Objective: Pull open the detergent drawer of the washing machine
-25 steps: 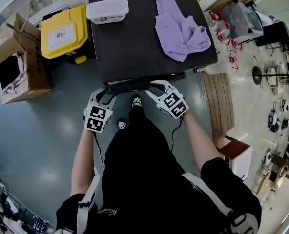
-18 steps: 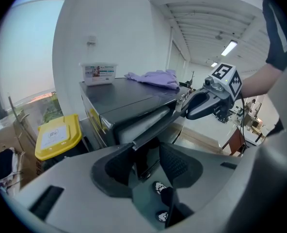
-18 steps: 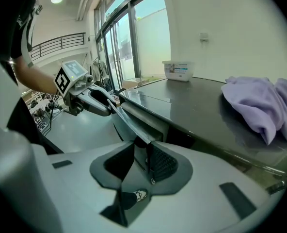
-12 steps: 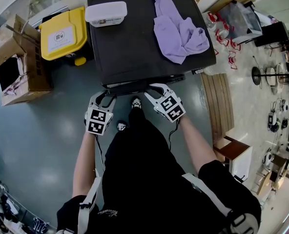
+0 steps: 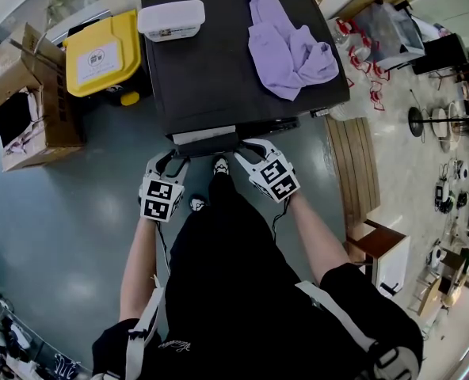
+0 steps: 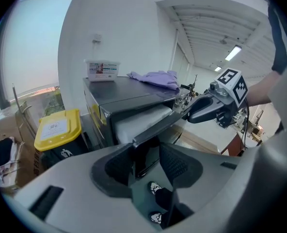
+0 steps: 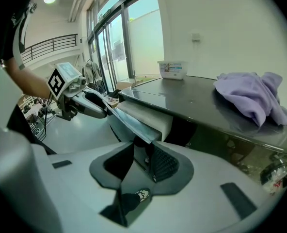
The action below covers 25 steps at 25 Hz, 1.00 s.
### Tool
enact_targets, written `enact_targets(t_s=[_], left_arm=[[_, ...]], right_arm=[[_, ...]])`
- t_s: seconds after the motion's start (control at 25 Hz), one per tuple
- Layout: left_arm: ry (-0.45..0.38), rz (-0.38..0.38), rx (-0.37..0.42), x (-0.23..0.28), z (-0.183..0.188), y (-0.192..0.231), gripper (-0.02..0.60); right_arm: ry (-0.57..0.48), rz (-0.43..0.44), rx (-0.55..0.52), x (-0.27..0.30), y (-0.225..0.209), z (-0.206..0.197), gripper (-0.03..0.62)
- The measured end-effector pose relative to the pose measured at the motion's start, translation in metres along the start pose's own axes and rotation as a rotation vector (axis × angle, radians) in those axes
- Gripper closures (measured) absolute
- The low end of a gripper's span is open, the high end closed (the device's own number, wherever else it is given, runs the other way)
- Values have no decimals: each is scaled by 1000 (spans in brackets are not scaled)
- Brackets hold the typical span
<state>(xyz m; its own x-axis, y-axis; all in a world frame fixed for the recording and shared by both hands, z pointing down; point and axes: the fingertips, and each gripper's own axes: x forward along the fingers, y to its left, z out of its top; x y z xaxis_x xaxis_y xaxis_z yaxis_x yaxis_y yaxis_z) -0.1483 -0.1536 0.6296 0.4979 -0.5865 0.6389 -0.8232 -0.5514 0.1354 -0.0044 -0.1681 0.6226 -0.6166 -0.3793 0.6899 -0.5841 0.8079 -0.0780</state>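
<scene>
Detergent drawer (image 5: 205, 137) sticks a little way out of the front of the washing machine (image 5: 219, 70), near its top edge. A white strip of the drawer's inside shows between the dark drawer front and the machine.

The left claw (image 5: 177, 158) is at the left end of the drawer front. It is partly open, and its two pads are closed on that end. The right claw (image 5: 241, 146) is at the right end of the drawer front. It is a bit less open, and its pads pinch that end too. Both claws point down and in toward the washing machine.

So the step in hand looks like the pull itself. The grab is done, but the drawer is only part of the way out.

The next move should be a slow, straight pull away from the washing machine. Both claws should go at the same speed, so the drawer does not twist and get stuck. The pads need to keep a firm hold, because the drawer front is thin and could slip out.

A purple cloth (image 5: 286, 50) and a white box (image 5: 171, 20) lie on top of the washing machine, well away from the drawer.
</scene>
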Motion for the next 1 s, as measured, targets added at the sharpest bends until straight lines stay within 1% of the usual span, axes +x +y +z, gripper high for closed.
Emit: enact_targets(t_s=[0.08,0.2,0.32,1.0], left_arm=[[-3,6,-6,-1,-1,-1,407],[-15,19,-37,-3,-2,-4,406],[-25,17,-59,-5,-2,-7,405],[-35,12,-77,-13,-7,-15,405]], right_arm=[[-2,-9,7,0,1,-1,476],[-3,-19,14,-2,2,-2,474],[-6,-29,21,-4,3,-4,473],[-4,-64,46,-10,11,-11,468]])
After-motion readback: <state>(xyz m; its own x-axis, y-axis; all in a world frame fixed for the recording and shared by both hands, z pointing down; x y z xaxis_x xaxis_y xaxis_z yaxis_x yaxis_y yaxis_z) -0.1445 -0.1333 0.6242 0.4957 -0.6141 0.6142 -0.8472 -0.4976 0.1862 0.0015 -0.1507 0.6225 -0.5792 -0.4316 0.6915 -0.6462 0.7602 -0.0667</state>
